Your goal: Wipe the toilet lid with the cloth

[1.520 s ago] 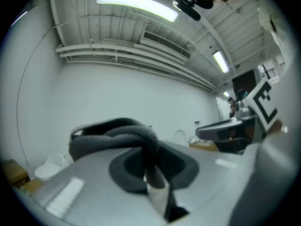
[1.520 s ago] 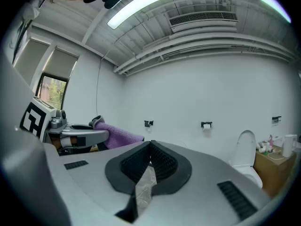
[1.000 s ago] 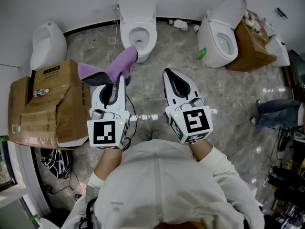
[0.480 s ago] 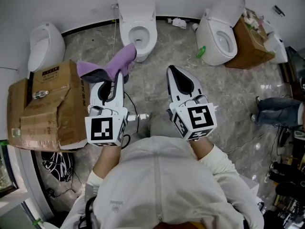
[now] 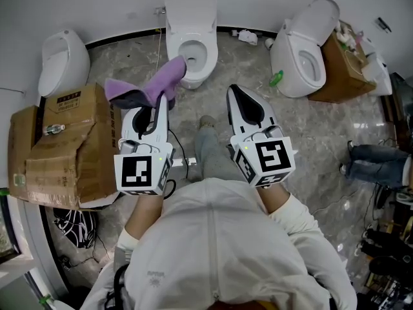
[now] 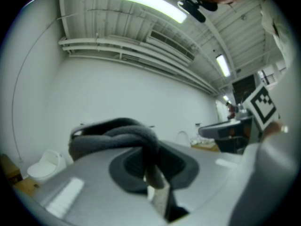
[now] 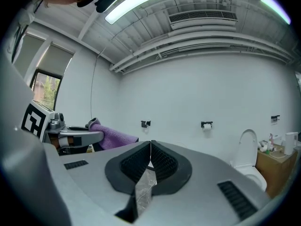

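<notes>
A purple cloth (image 5: 147, 86) hangs out ahead of my left gripper (image 5: 160, 102), which is shut on it. In the left gripper view the cloth (image 6: 117, 136) shows as a dark fold pinched between the jaws of the left gripper (image 6: 149, 175). Just beyond the cloth stands the middle white toilet (image 5: 193, 51), its lid (image 5: 190, 13) raised against the wall. My right gripper (image 5: 235, 95) is level beside the left, shut with nothing in it. In the right gripper view the right gripper (image 7: 150, 149) shows its pads together, with the cloth (image 7: 112, 136) at left.
A second white toilet (image 5: 302, 51) with a raised lid stands at right beside a brown box (image 5: 341, 66). A small white urinal (image 5: 61, 60) and a torn cardboard box (image 5: 61, 147) are at left. A green item (image 5: 276, 77) lies on the floor. Another person's legs (image 5: 374, 159) are at far right.
Both grippers have moved forward toward the middle toilet, the cloth still held in the left. The wearer's leg has stepped forward between the grippers.
</notes>
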A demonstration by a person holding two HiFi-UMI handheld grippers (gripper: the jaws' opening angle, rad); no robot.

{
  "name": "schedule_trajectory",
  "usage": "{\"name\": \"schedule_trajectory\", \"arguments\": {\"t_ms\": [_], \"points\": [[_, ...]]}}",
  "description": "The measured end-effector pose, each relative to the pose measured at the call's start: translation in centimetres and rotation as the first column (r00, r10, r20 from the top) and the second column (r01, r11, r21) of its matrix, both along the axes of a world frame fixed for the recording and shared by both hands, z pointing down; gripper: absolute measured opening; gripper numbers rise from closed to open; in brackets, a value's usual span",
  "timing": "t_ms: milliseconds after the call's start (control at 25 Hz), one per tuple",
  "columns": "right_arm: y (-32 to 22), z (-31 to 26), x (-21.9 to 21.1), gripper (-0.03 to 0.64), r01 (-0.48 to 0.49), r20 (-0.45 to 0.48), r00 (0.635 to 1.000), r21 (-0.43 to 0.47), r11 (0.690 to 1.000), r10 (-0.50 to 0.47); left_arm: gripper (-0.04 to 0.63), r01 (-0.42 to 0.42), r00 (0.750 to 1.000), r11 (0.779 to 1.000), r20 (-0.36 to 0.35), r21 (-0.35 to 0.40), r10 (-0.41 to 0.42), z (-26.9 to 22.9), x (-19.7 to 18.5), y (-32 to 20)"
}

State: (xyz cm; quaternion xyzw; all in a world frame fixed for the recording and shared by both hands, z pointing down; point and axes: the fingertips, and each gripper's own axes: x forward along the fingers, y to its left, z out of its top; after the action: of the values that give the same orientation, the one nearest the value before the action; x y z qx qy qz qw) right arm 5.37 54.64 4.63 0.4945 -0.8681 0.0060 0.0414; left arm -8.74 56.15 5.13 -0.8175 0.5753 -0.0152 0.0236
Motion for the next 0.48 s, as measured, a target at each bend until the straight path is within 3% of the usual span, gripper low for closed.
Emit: {"name": "schedule_trajectory", "arguments": {"t_ms": [240, 480], "points": [[-5.9, 1.0, 0.4, 0.017, 0.014, -0.008, 1.000, 0.015, 1.000, -0.014, 0.031, 0.013, 1.000, 1.000, -0.015, 0.006, -0.013, 1.2, 0.3, -5.3], [-16.3, 0.8, 0.8, 0.017, 0.029, -0.009, 1.000, 0.010, 1.000, -0.029, 0.031, 0.021, 0.999, 1.000, -0.028, -0.006, -0.021, 1.5, 1.0, -15.3]]}}
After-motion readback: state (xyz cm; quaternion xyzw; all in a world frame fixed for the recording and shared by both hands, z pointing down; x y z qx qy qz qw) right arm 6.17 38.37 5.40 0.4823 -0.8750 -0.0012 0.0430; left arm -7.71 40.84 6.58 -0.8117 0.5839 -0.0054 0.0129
